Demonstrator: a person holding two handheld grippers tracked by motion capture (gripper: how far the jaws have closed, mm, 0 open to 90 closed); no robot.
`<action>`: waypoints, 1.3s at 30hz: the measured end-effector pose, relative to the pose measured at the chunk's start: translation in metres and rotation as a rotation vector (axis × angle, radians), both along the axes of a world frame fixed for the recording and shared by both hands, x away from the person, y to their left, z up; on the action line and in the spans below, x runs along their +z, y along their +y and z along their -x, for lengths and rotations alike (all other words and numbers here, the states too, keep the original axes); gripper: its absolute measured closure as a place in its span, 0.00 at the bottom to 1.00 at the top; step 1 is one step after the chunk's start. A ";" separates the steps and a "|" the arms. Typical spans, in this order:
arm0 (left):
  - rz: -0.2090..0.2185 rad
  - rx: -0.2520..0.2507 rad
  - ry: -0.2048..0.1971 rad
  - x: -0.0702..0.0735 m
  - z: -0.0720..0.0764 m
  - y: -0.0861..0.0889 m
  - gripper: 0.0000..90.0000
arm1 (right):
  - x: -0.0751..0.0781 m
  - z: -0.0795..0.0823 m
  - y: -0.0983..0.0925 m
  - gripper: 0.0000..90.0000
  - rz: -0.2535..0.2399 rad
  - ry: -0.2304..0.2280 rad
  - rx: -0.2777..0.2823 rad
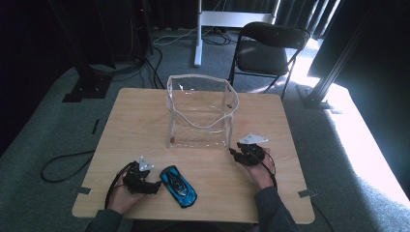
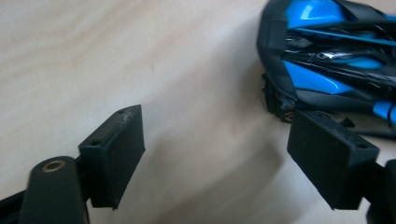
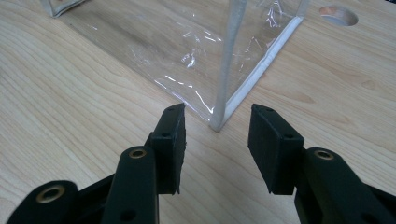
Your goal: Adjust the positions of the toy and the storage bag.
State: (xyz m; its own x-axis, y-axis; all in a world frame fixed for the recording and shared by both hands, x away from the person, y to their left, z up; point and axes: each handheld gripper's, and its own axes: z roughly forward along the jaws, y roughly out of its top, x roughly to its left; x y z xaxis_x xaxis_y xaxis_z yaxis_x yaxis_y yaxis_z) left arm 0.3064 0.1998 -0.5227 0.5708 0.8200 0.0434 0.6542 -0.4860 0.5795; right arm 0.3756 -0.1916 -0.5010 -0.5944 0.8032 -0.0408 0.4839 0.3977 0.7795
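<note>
Wooden table (image 1: 121, 121): light plywood top that carries everything; a round hole in it shows in the right gripper view beyond the bag.
Toy car (image 1: 178, 185): blue and black sports car, flat on its wheels near the front edge of the table, a little left of the middle. It lies at an angle, so its side is offered to the left gripper.
Left gripper (image 1: 155, 186): it sits just beside the car on its left, jaws spread wide and grasping nothing. In the left gripper view one pad (image 2: 117, 154) is over bare wood and the other pad (image 2: 329, 161) is at the end of the car (image 2: 322, 60); I cannot tell if it touches. The opening looks wide enough to take the car body, so I judge this a reach before a pick.
Clear plastic bag (image 1: 200, 113): it stands upright with its mouth open near the middle of the table, towards the far edge, probably ready to receive the car.
Right gripper (image 1: 233, 151): it waits at the front right bottom corner of the bag. Its jaws are parted and the white corner seam (image 3: 224, 100) stands just ahead of the gap, not pinched. I think it is placed there to steady the bag.
</note>
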 end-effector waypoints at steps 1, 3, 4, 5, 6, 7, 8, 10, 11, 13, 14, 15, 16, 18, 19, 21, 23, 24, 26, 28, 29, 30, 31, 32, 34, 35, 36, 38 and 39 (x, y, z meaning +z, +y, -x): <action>0.012 0.008 0.000 -0.001 -0.007 -0.003 0.26 | 0.000 0.000 0.000 0.62 -0.003 0.002 -0.001; 0.031 0.013 -0.005 -0.003 -0.020 -0.013 0.29 | -0.001 0.000 0.000 0.62 -0.004 0.002 0.000; 0.035 0.012 -0.006 -0.003 -0.027 -0.019 0.32 | -0.001 0.001 0.000 0.62 -0.003 0.003 0.000; 0.036 0.001 -0.007 -0.004 -0.033 -0.024 0.36 | -0.002 0.001 0.000 0.62 -0.002 0.003 0.000; 0.037 -0.008 -0.006 -0.004 -0.040 -0.030 0.37 | -0.002 0.001 -0.001 0.62 0.001 0.003 -0.001; 0.044 -0.015 -0.002 -0.005 -0.046 -0.035 0.37 | -0.002 0.001 -0.001 0.62 0.006 0.002 -0.003; 0.054 -0.023 0.002 -0.005 -0.052 -0.040 0.38 | -0.003 0.002 -0.001 0.62 0.006 0.002 -0.004; 0.086 -0.043 -0.001 -0.007 -0.063 -0.049 0.39 | -0.003 0.002 -0.003 0.62 0.003 0.001 -0.003; 0.100 -0.057 0.002 -0.008 -0.068 -0.054 0.39 | -0.003 0.003 -0.003 0.62 0.003 0.001 -0.005; 0.110 -0.083 -0.004 -0.008 -0.074 -0.068 0.42 | -0.003 0.003 -0.005 0.62 -0.001 -0.001 -0.008; 0.117 -0.093 -0.005 -0.008 -0.077 -0.074 0.46 | -0.003 0.004 -0.005 0.62 -0.001 -0.001 -0.010; 0.122 -0.105 -0.006 -0.008 -0.079 -0.080 0.46 | -0.003 0.004 -0.006 0.62 -0.004 -0.001 -0.010; 0.127 -0.106 -0.006 -0.009 -0.080 -0.085 0.47 | -0.003 0.004 -0.006 0.62 -0.004 -0.001 -0.010; 0.136 -0.120 -0.001 -0.009 -0.083 -0.093 0.48 | -0.003 0.005 -0.007 0.62 -0.003 -0.001 -0.009; 0.136 -0.131 -0.004 -0.009 -0.083 -0.098 0.48 | -0.003 0.005 -0.007 0.62 -0.003 -0.002 -0.009; 0.135 -0.158 -0.005 -0.009 -0.083 -0.107 0.49 | -0.003 0.005 -0.007 0.61 -0.002 -0.001 -0.009; 0.139 -0.174 -0.003 -0.009 -0.082 -0.114 0.51 | -0.004 0.005 -0.007 0.61 -0.002 -0.001 -0.009; 0.144 -0.186 0.000 -0.009 -0.082 -0.116 0.51 | -0.004 0.005 -0.007 0.61 -0.003 0.000 -0.008; 0.148 -0.214 0.006 -0.009 -0.082 -0.123 0.51 | -0.004 0.006 -0.007 0.61 -0.003 -0.001 -0.007; 0.139 -0.215 -0.001 -0.009 -0.081 -0.129 0.51 | -0.004 0.006 -0.006 0.61 -0.002 0.001 -0.007; 0.143 -0.217 0.001 -0.010 -0.081 -0.129 0.51 | -0.004 0.006 -0.006 0.61 -0.003 0.001 -0.007; 0.151 -0.209 0.000 -0.010 -0.082 -0.129 0.49 | -0.004 0.006 -0.006 0.61 -0.004 0.001 -0.007; 0.152 -0.207 0.002 -0.010 -0.082 -0.127 0.45 | -0.004 0.006 -0.006 0.61 -0.004 0.002 -0.007; 0.163 -0.202 0.003 -0.009 -0.082 -0.124 0.41 | -0.004 0.006 -0.007 0.61 -0.004 0.002 -0.007; 0.169 -0.169 -0.019 -0.004 -0.079 -0.118 0.38 | -0.004 0.007 -0.007 0.61 -0.007 0.000 -0.008; 0.176 -0.160 -0.026 0.000 -0.077 -0.115 0.36 | -0.004 0.007 -0.008 0.61 -0.007 0.000 -0.007; 0.181 -0.146 -0.035 0.004 -0.073 -0.112 0.33 | -0.004 0.007 -0.008 0.61 -0.008 0.002 -0.007; 0.215 -0.139 -0.041 0.011 -0.064 -0.105 0.25 | -0.004 0.007 -0.009 0.60 -0.008 0.001 -0.006; 0.225 -0.140 -0.039 0.013 -0.059 -0.103 0.20 | -0.004 0.007 -0.009 0.60 -0.009 0.001 -0.006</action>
